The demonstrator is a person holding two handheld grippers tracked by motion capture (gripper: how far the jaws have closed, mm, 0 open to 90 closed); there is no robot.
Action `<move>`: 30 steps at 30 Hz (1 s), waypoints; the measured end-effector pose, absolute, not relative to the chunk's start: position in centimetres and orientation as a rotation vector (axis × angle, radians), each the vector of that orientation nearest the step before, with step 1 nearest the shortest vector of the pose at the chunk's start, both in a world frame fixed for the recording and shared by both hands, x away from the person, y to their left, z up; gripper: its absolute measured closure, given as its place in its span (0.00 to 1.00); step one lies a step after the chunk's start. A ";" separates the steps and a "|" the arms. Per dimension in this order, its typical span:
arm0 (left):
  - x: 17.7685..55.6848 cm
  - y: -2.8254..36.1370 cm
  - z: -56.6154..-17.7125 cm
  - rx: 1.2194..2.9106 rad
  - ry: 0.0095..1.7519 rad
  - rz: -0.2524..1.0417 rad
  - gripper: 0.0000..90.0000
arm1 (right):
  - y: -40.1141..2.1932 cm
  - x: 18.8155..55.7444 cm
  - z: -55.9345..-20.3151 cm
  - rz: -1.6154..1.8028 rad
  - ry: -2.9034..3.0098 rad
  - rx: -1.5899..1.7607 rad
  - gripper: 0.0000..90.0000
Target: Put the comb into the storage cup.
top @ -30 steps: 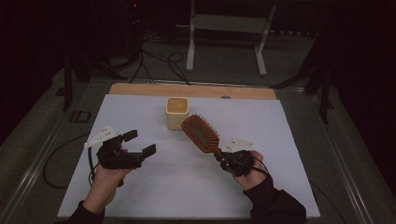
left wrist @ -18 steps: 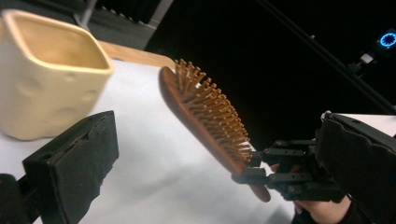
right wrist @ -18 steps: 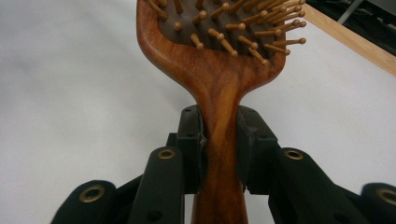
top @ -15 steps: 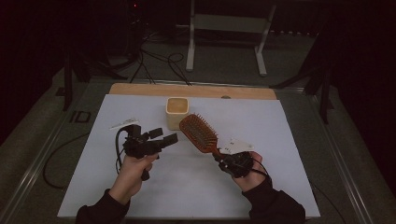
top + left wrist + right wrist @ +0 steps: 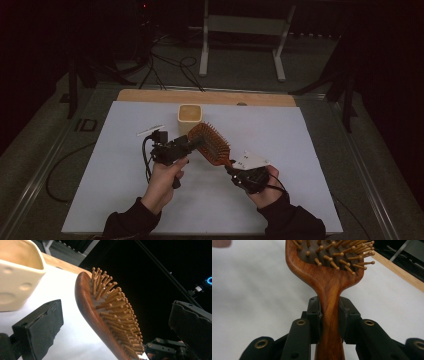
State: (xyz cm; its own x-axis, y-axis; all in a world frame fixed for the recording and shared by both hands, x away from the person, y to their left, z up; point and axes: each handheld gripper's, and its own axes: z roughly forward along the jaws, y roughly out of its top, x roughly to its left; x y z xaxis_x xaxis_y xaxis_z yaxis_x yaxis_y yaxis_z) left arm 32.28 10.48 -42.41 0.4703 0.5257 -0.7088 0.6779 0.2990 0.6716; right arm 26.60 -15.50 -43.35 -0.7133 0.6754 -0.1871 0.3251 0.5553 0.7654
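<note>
Wooden paddle hairbrush [image 5: 210, 145] is held off the white table sheet [image 5: 300, 150], handle clamped in the right gripper [image 5: 239, 176], head raised up and away toward the cream cup [image 5: 190, 114].

- Right gripper view: both pads are pressed flat on the narrow neck of the handle [image 5: 329, 315], just below the flare of the head. A grip low on the handle leaves the whole head free, probably so that a second grip can be taken there.
- Bristles [image 5: 112, 305] are turned up and slightly to one side, the smooth wooden back facing the sheet.
- Left gripper [image 5: 192, 144] is brought in at the head from the person's left. In the left gripper view its jaws stand wide apart with the head between them, and no pad is seen touching wood or bristle. Nothing is held by it.
- Judged: a handover or a two-handed steadying is being set up; the open jaws straddle the head edge-on, so closing would bear on back and bristles.
- Cup stands upright just beyond the brush tip, apart from it.
</note>
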 end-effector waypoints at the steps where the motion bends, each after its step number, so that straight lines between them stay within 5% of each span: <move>1: 32.4 10.3 -42.5 1.349 1.180 -0.142 0.00 | -15.5 26.6 -43.3 1.015 2.325 0.809 0.81; 7: 32.7 9.3 -43.2 1.335 1.205 -0.150 0.04 | -15.3 26.3 -43.3 1.025 2.325 0.784 0.81; 14: 32.9 9.3 -43.7 1.297 1.212 -0.148 0.26 | -15.2 26.2 -43.5 1.030 2.327 0.766 0.81; 30: 33.2 9.4 -44.2 1.243 1.206 -0.232 0.53 | -15.0 26.3 -43.8 1.012 2.324 0.760 0.81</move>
State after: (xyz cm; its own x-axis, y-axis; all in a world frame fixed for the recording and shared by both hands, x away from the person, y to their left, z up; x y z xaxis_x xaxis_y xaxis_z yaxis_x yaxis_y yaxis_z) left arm 33.18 9.37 -44.18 0.4193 0.4463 -0.7905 0.7077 0.3847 0.5926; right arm 26.33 -15.04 -43.78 -0.7245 0.6562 -0.2109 0.2925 0.5698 0.7680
